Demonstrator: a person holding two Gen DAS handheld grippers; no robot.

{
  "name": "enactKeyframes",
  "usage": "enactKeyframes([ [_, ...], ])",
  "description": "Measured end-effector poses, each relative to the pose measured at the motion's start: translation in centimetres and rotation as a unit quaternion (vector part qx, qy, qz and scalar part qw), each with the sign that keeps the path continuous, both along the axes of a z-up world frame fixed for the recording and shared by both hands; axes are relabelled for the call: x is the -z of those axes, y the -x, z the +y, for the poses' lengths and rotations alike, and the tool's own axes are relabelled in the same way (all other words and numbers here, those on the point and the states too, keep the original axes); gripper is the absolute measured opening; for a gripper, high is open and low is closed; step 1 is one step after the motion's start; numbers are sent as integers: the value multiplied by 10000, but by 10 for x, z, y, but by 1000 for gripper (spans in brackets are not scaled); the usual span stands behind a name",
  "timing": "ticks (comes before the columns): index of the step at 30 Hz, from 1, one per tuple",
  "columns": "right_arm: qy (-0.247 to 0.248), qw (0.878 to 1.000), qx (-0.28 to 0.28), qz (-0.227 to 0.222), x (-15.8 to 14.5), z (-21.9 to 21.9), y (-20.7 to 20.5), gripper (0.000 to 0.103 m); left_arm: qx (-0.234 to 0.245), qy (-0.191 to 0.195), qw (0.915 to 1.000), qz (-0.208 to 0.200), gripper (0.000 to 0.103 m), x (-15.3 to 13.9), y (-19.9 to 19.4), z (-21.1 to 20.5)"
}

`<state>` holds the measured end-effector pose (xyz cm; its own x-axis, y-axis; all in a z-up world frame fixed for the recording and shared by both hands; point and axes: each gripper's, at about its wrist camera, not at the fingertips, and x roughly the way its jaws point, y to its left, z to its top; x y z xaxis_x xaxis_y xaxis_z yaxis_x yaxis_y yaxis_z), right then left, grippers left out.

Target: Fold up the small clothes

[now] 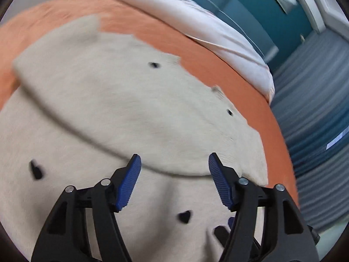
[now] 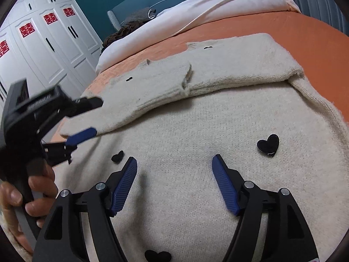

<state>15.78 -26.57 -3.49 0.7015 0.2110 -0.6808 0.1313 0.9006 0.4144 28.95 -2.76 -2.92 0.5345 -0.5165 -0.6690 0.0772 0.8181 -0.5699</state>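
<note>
Both my grippers, left [image 1: 174,163] and right [image 2: 174,166], hang jaws apart, empty, over the cream heart-patched sweater [image 2: 196,152]; only my right view shows its folded sleeves [image 2: 163,83].

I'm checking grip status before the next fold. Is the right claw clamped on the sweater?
No. The right claw stands wide open above the cream sweater, with bare knit showing between its blue pads.

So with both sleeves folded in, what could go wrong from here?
The sweater hangs close to the edge of the orange bed, so a tug might drag it off. Both the left gripper and right gripper are open over thick knit; a pinch may grab several layers and undo the folded sleeves.
</note>
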Motion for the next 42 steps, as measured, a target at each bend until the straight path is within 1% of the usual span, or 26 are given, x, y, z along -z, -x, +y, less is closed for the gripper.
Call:
enactKeyframes([
  [5,19,9997,256,-35,-28,-7,-16,71,-1092,152,9939,73,75,-4,-25,95],
  [9,-492,9974,371,386,-20,-9,-57,70,-1689,555,9832,411,75,6,-48,148],
  [10,-565,9960,463,516,-16,-8,-68,64,-1802,757,9795,491,75,9,-53,154],
  [11,-551,9953,529,601,-13,-6,-74,54,-1871,918,9765,545,75,9,-52,164],
  [12,-465,9953,551,654,-13,-2,-82,49,-1936,1007,9741,596,74,10,-56,168],
  [13,-364,9957,534,658,-16,4,-89,37,-1984,1055,9724,621,74,12,-59,170],
  [14,-334,9962,481,644,-18,9,-93,17,-2018,1044,9719,618,73,12,-62,170],
  [15,-335,9966,384,641,-22,14,-99,9,-2025,997,9722,618,67,12,-68,171],
  [16,-295,9971,315,625,-27,17,-104,8,-1994,1003,9727,629,64,12,-74,170],
  [17,-200,9983,276,475,-40,21,-109,7,-1956,1054,9729,641,55,11,-78,169],
  [18,-176,9991,206,341,-50,21,-114,7,-1940,1097,9727,654,36,11,-80,169],
  [19,-128,9998,143,86,-69,21,-118,7,-1908,1165,9727,619,26,8,-84,168],
  [20,-59,9998,134,-165,-87,20,-120,6,-1883,1183,9734,550,9,4,-82,168],
  [23,118,9944,256,-1021,-148,5,-115,6,-1815,1195,9761,58,9,-23,-80,161],
  [25,271,9910,454,-1230,-161,-15,-111,6,-1541,1090,9820,-26,9,-27,-83,145],
  [26,378,9912,551,-1141,-154,-22,-111,6,-1420,948,9853,29,9,-22,-84,135],
  [27,569,9924,681,-855,-135,-32,-116,6,-1332,771,9880,123,9,-13,-87,124],
  [29,762,9936,831,53,-73,-50,-129,6,-1241,384,9904,481,8,14,-91,104],
  [30,714,9921,893,510,-42,-58,-132,6,-1264,312,9894,640,8,26,-90,99],
  [31,450,9910,942,841,-15,-68,-131,5,-1326,356,9883,671,8,34,-85,97],
  [32,121,9927,1012,643,-10,-76,-122,5,-1371,343,9885,547,8,34,-81,97],
  [34,-237,9935,1076,302,-23,-81,-113,5,-1327,230,9900,420,8,31,-79,95],
  [36,-251,9948,986,-12,-33,-79,-110,5,-1245,99,9916,331,9,31,-79,94],
  [38,162,9951,880,416,-14,-77,-123,5,-1184,9,9927,232,9,31,-80,92],
  [39,141,9950,808,575,-3,-80,-127,5,-1141,-65,9933,162,10,30,-79,91],
  [42,-164,9954,877,352,-17,-86,-119,7,-1035,-205,9944,-49,10,31,-77,87],
])
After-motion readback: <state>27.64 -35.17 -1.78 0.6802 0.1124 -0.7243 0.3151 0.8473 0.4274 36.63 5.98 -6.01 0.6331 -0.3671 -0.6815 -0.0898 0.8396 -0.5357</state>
